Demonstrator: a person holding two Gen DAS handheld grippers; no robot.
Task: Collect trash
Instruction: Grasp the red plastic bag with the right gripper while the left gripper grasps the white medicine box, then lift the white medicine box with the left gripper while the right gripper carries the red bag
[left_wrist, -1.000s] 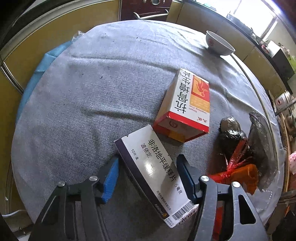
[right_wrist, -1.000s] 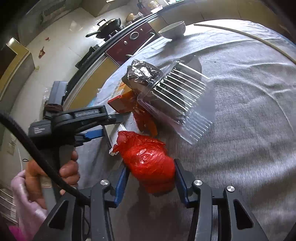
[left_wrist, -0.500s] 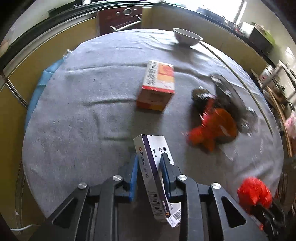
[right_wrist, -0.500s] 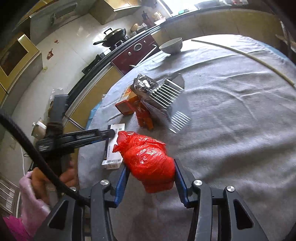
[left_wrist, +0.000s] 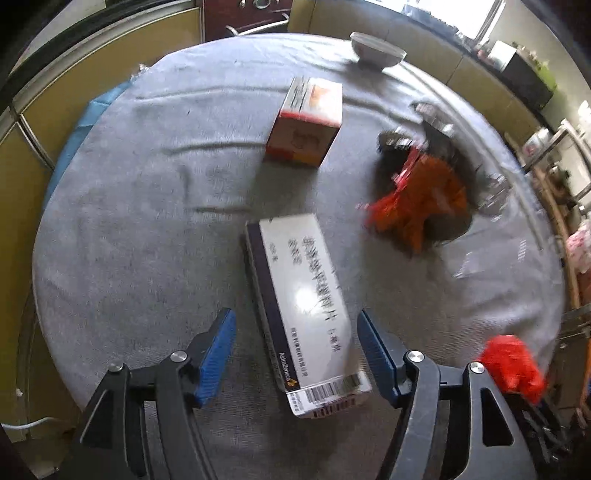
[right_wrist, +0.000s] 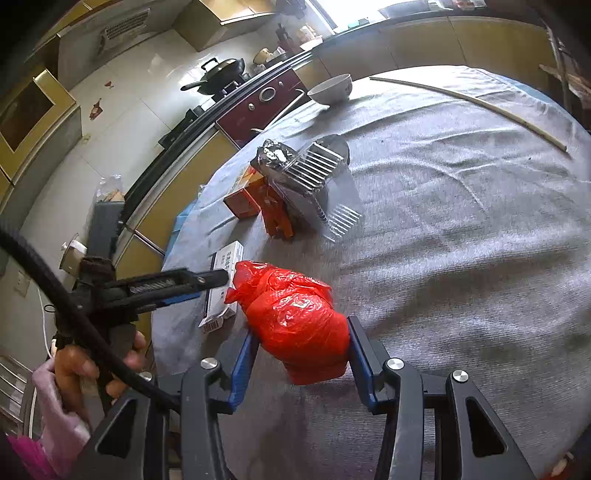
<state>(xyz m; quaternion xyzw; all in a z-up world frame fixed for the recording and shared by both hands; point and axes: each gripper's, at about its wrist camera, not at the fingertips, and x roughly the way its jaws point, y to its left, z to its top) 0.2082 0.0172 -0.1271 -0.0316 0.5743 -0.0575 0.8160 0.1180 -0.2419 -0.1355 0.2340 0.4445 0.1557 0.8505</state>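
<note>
One round table (left_wrist: 140, 206) fills both views, covered in a grey cloth creased into long shallow folds. It stands in a kitchen: yellow cabinet fronts curve around its far edge, a dark red appliance door (left_wrist: 255, 14) sits behind them, and a wok (right_wrist: 221, 68) rests on the hob below pale wall tiles. Bright window light comes from the far right.

A thin pale stick (right_wrist: 469, 101) lies along the table's far right edge. A clear ribbed plastic tray (right_wrist: 317, 173) sits toward the middle, with crumpled foil (right_wrist: 273, 155) and orange wrappers (left_wrist: 424, 199) bunched against it. An orange and white carton (left_wrist: 306, 122) stands just beside that heap on its left. A white bowl (left_wrist: 376, 51) sits at the far edge.

Near the table's near edge lies a white medicine box (left_wrist: 306, 306) with a dark side and a barcode end. The left gripper (left_wrist: 295, 350) hangs over it; its jaws have just been opening, and the blue pads stand clear of the box on both sides, the box flat on the cloth between them. A hand (right_wrist: 92, 369) holds this gripper's handle.

The right gripper (right_wrist: 299, 363) is clamped on a crumpled red plastic bag (right_wrist: 295, 314), both pads pressed against its sides, above the cloth at the near edge.
</note>
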